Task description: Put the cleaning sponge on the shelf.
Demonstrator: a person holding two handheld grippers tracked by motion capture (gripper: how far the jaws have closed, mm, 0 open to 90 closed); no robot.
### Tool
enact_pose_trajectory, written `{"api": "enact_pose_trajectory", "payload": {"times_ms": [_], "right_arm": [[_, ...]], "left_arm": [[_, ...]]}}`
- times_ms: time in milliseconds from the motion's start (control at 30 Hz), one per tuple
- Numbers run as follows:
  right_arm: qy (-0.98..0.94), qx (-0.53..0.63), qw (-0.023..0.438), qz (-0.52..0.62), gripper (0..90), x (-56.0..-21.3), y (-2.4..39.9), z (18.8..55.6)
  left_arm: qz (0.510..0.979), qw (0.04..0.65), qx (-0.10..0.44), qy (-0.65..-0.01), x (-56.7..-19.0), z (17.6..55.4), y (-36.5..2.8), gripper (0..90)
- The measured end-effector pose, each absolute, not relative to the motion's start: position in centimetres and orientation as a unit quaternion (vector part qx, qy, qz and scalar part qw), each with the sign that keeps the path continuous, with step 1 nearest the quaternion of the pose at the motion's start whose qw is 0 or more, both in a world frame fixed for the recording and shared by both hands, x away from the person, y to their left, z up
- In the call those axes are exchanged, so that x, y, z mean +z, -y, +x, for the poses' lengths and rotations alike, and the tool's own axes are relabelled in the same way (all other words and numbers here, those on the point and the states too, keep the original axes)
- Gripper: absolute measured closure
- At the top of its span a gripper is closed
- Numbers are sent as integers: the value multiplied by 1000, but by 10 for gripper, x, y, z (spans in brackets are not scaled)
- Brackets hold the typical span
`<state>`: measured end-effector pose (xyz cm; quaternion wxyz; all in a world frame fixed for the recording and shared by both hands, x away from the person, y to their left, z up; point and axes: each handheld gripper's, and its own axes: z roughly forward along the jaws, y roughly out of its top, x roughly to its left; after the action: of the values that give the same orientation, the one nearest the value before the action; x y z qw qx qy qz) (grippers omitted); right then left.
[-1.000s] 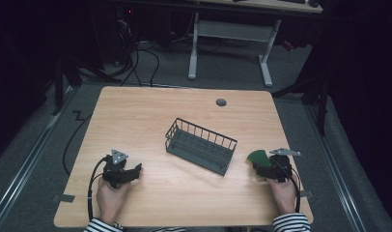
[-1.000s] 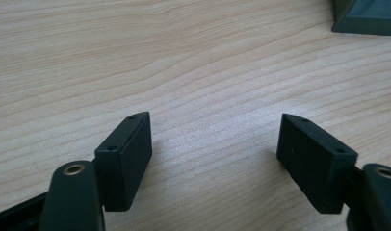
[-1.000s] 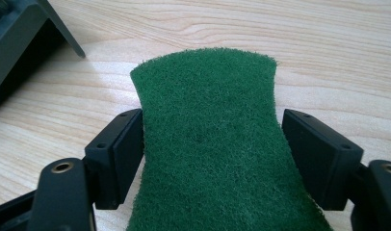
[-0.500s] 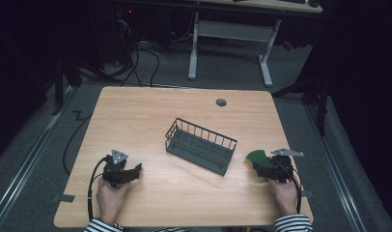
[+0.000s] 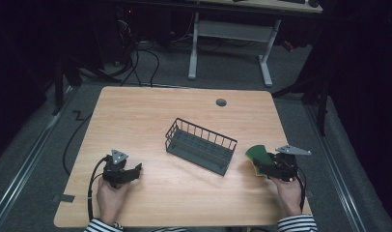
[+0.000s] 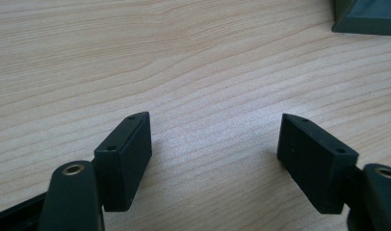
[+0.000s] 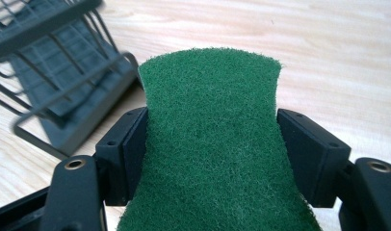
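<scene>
Right claw [image 5: 264, 164] risen off table since earlier frame, jaws just closing, now gripping sponge [image 7: 217, 144] between pads. Left claw [image 6: 217, 144] wide, empty. Step: lift done; next, carry sponge left-forward into basket [image 5: 201, 145].

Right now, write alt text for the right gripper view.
A green scouring sponge is pinched at its sides between the two black jaws of the right claw, its edges bowed inward. A dark wire basket stands beyond at upper left on the light wooden table.
</scene>
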<state>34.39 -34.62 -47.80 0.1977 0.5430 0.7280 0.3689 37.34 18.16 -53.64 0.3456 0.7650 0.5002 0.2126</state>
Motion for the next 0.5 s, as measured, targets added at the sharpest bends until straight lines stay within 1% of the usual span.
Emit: {"api": "enact_pose_trajectory", "payload": {"times_ms": [267, 500], "right_arm": [[-730, 396, 201, 519, 300, -453, 339, 345], [-740, 414, 203, 490, 301, -429, 325, 354]], "left_arm": [[765, 346, 212, -500, -536, 373, -182, 284], [764, 347, 213, -501, -537, 374, -181, 285]]}}
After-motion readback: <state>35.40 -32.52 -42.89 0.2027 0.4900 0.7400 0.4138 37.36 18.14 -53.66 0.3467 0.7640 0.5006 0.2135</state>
